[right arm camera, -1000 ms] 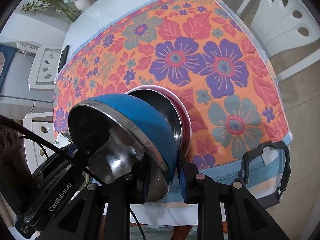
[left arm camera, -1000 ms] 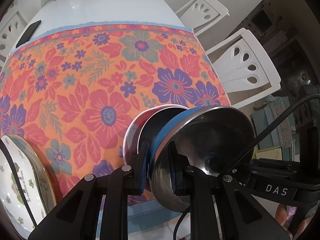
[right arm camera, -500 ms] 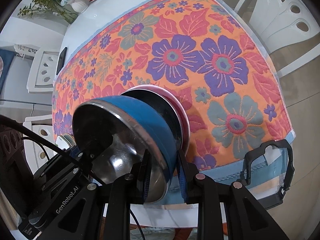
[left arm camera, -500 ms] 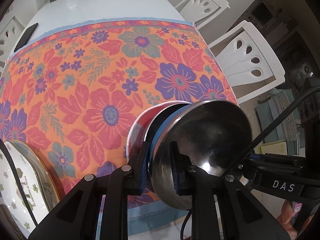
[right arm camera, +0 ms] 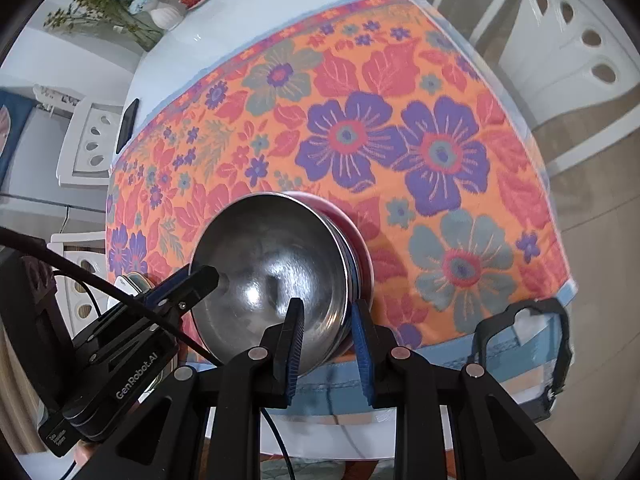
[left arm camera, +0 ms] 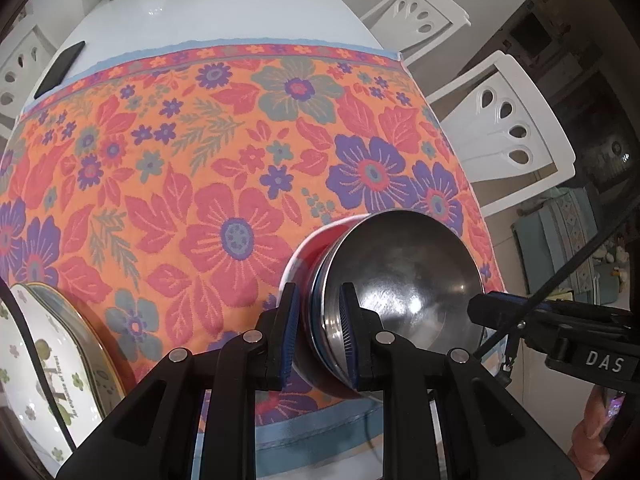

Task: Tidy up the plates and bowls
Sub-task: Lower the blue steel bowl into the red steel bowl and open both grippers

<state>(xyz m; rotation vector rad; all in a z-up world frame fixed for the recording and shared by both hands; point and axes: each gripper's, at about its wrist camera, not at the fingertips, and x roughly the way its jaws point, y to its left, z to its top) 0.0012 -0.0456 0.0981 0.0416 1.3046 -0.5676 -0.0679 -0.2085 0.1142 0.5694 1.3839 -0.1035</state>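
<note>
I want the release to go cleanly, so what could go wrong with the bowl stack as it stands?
1. The bowl stack sits close to the table's near edge; a nudge on release might tip it off.
2. The left gripper and right gripper each straddle the nested rims, so withdrawing unevenly could drag the steel bowl out of the pink-rimmed bowl.

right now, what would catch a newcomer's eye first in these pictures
The shiny steel bowl nested in a pink bowl at the table's near edge, with the left gripper and right gripper straddling opposite rims. Under it spreads a loud orange floral tablecloth; patterned plates sit at left.
</note>
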